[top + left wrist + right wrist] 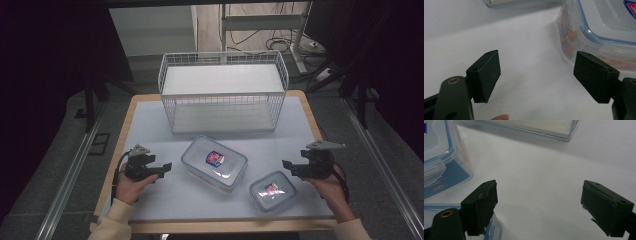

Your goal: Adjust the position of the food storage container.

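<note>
Nearest the person, two hands hold the tools low over the pale grey table (165,200): the left gripper (165,167) at the left side and the right gripper (286,165) at the right, each pointing inward toward the middle. Both stand with jaws spread wide and nothing between the pads; in the left gripper view (536,75) and the right gripper view (539,202) only bare tabletop lies in the gap. Just in front of the right gripper sits the small clear plastic box with a blue-rimmed lid (272,190), its corner showing under the right gripper's near jaw. Slightly farther in, between the two tools and close to the left one, lies the large clear plastic box with a blue-rimmed lid (214,162), apart from the jaws. Beyond both, at the far edge, stands the white wire basket rack (223,60), upright.
</note>
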Motion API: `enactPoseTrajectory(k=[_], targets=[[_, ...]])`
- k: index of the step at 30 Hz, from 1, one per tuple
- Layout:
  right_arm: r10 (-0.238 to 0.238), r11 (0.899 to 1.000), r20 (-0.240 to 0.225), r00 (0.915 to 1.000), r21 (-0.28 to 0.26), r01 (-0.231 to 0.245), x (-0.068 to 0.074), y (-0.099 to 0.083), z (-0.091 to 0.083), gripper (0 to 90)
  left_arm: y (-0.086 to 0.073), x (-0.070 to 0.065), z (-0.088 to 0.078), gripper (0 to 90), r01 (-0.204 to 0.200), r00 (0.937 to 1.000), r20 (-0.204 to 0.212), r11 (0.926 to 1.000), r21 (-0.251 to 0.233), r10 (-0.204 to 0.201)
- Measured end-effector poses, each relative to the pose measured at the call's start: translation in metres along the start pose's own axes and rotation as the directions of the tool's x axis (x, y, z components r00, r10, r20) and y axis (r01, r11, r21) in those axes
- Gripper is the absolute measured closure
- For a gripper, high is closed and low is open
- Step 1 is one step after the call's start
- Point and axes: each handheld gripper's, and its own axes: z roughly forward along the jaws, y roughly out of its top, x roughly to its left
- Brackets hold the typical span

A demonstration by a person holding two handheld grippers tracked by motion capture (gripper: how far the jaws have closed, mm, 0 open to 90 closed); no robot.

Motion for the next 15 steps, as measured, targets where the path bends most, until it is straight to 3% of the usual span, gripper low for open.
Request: enactPoseTrajectory(k=[4,8,11,13,14,15], targets=[[0.013,1.0,-0.035,0.9993,-0.001,-0.013,-0.003,0.002,-0.004,15.6,0.002,0.002,-0.003,23.3,0.012,0.9999,0.003,0.9999,-0.004,-0.012],[0.019,1.0,-0.042,0.999,0.006,-0.018,-0.005,0.002,-0.005,16.0,0.003,0.002,-0.006,25.7,0.007,1.0,0.003,1.0,-0.003,-0.007],[0.025,1.0,-0.046,0.9986,0.015,-0.024,-0.006,0.0,-0.006,16.0,0.005,-0.001,-0.009,34.4,-0.002,1.0,0.003,1.0,-0.007,0.002],[0.025,1.0,-0.049,0.9985,0.013,-0.025,-0.005,-0.001,-0.008,16.0,0.007,-0.005,-0.015,47.0,-0.01,0.9998,0.017,0.9999,-0.002,0.01],[0.025,1.0,-0.049,0.9985,0.013,-0.025,-0.005,-0.001,-0.008,16.0,0.008,-0.007,-0.017,53.1,-0.023,0.9992,0.032,0.9997,0.001,0.023],[0.022,1.0,-0.049,0.9986,0.01,-0.021,-0.005,-0.001,-0.009,16.0,0.008,-0.008,-0.021,53.1,-0.037,0.9979,0.054,0.9993,0.004,0.037]])
